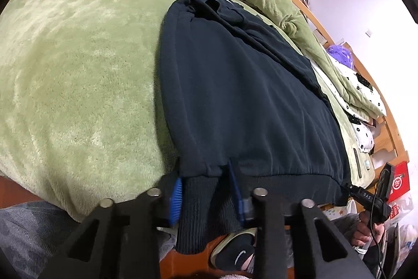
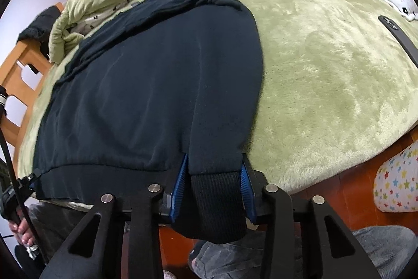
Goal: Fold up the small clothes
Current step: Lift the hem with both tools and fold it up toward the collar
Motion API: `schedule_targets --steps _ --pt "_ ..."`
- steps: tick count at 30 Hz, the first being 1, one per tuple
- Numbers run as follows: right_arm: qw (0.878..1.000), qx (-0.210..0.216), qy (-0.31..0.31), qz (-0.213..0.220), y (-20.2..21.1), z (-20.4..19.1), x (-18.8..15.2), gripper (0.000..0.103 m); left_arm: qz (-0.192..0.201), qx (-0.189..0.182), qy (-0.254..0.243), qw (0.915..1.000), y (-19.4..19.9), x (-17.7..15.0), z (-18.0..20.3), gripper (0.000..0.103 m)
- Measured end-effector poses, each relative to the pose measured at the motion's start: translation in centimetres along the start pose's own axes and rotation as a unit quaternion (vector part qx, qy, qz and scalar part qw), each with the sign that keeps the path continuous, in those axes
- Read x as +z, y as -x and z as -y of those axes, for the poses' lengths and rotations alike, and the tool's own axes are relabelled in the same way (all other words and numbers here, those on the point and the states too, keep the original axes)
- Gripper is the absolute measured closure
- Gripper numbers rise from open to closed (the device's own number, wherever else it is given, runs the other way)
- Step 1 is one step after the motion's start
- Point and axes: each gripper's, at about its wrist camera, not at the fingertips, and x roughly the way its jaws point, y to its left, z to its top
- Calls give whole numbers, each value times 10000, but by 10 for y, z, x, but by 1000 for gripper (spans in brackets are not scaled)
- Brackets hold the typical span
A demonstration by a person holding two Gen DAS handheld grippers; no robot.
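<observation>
Navy sweatshirt (image 1: 235,96) flat at the green blanket's (image 1: 78,69) near edge, sleeves folded in — crosswise fold left. Left gripper (image 1: 206,190) and right gripper (image 2: 215,182) each straddle a ribbed cuff, apparently unclamped.

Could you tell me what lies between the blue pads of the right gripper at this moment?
In the right wrist view, the sweatshirt's ribbed black cuff sits between the right gripper's open blue pads.

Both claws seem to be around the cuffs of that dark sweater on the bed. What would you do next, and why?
Probably lift both cuffs and carry them up toward the collar. The sweater lies flat on the green blanket, sleeves already folded in, with the left gripper and right gripper each around a ribbed cuff at the near hem.
</observation>
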Motion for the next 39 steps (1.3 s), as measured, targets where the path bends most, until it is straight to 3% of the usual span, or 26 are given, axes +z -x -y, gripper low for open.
schedule_targets --steps 1,5,8,12,20,29,33,39 --pt "9999 138 14 81 5 -2 1 85 41 -7 5 10000 3 1 1 90" --pt "9974 502 -122 496 29 -2 6 90 336 -243 -44 9991 25 10 8 91" --pt "9892 1107 -564 782 51 10 15 91 593 -401 -26 9974 45 23 17 91" --pt "9819 1379 -745 1067 74 13 27 91 931 -462 -5 9946 66 41 27 91" --pt "9795 1372 -693 1305 103 -9 61 91 1338 -92 -123 9909 88 81 63 91" --pt "9740 1431 -795 1566 123 -31 129 91 1722 163 -30 9849 97 131 87 91" --pt "9714 1415 -734 1758 117 -41 165 91 1929 208 -40 9810 91 157 92 91" --pt "9666 1512 -894 1869 90 -53 225 91 1925 272 38 9809 60 211 100 91"
